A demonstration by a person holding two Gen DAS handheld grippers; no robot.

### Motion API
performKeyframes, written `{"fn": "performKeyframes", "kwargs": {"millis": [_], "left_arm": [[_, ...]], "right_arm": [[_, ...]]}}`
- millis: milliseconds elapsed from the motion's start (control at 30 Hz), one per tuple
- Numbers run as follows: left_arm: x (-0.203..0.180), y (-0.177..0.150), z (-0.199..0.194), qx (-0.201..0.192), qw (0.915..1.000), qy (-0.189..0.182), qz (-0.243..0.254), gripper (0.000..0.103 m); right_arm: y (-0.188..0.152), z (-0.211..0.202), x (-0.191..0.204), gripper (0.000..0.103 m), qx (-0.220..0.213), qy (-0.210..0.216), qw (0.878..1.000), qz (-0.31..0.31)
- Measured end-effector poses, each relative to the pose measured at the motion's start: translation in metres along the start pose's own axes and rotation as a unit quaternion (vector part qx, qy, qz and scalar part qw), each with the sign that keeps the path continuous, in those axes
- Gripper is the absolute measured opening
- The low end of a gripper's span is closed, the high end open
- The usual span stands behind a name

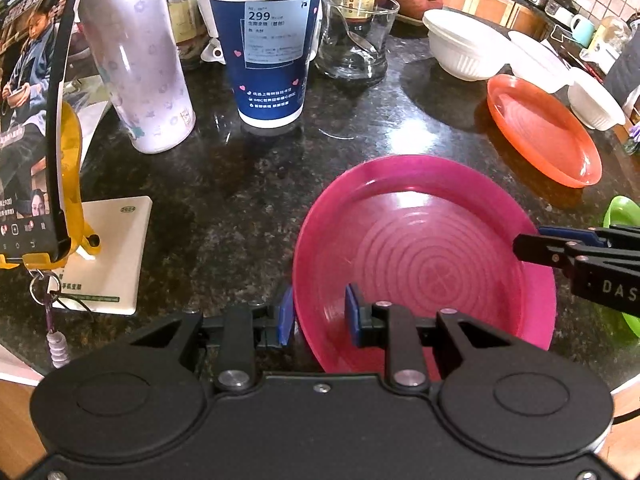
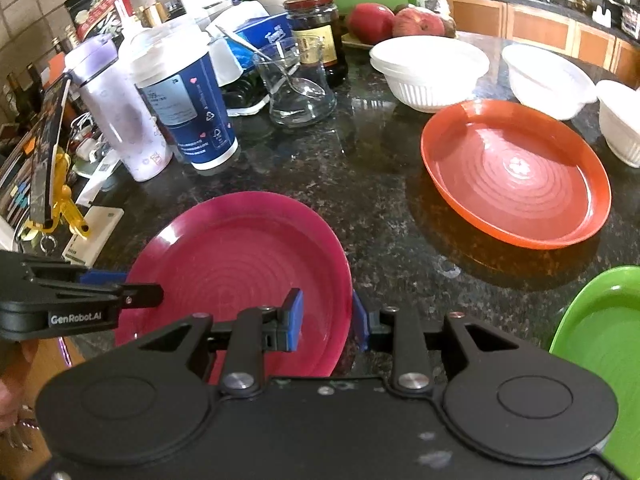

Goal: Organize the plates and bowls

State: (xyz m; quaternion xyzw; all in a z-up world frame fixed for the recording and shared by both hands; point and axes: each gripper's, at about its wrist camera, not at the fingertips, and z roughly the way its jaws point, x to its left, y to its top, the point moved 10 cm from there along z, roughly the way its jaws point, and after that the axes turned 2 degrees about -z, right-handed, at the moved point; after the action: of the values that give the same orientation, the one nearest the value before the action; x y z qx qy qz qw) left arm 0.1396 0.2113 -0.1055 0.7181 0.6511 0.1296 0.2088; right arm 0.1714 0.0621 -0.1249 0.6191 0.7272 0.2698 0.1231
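— Magenta plastic is seen nearest: where is the magenta plate [image 1: 424,256] placed?

— It is set flat on the dark granite tabletop [image 1: 224,184], with the orange plate [image 2: 516,176] lying apart beyond it and a green plate [image 2: 600,344] partly shown at the right edge.

— How is the left hand-held gripper [image 1: 320,314] held?

— Its blue pads [image 1: 286,314] are spread, and the plate's near-left rim is straddled but not pinched.

— And the right hand-held gripper [image 2: 326,322]?

— It is likewise spread astride the plate's right rim.

— What is ranged behind?

— Three white ribbed bowls [image 2: 430,68] are lined up past the orange plate; a blue paper cup [image 1: 268,48] and a glass measuring cup [image 1: 356,36] are stood further left.
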Motion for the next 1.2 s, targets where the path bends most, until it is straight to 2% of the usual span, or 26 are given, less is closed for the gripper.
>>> {"fn": "performKeyframes", "kwargs": {"millis": [400,633,700,867,1067,1200], "left_arm": [[0.002,0.001,-0.014,-0.024,0.9996,0.014,-0.007,0.035],[-0.008,0.005,-0.035,-0.065,0.9975,0.026,-0.009,0.035],[-0.017,0.007,-0.042,-0.077,0.9967,0.023,-0.006,0.036],[-0.047,0.008,-0.054,-0.097,0.9952,0.008,0.014,0.038],[-0.093,0.006,-0.057,-0.097,0.9942,-0.020,0.043,0.041],[-0.123,0.001,-0.054,-0.091,0.9938,-0.033,0.055,0.041]], "right_arm": [[0.004,-0.019,-0.005,0.031,-0.034,-0.012,0.999,-0.005],[0.004,-0.037,-0.009,0.033,-0.056,-0.014,0.998,-0.018],[0.003,-0.046,-0.013,0.036,-0.063,-0.015,0.998,-0.020],[-0.003,-0.067,-0.026,0.037,-0.077,-0.016,0.997,-0.020],[-0.014,-0.093,-0.062,0.037,-0.091,-0.035,0.995,0.003],[-0.025,-0.112,-0.094,0.043,-0.102,-0.055,0.993,0.023]]}}
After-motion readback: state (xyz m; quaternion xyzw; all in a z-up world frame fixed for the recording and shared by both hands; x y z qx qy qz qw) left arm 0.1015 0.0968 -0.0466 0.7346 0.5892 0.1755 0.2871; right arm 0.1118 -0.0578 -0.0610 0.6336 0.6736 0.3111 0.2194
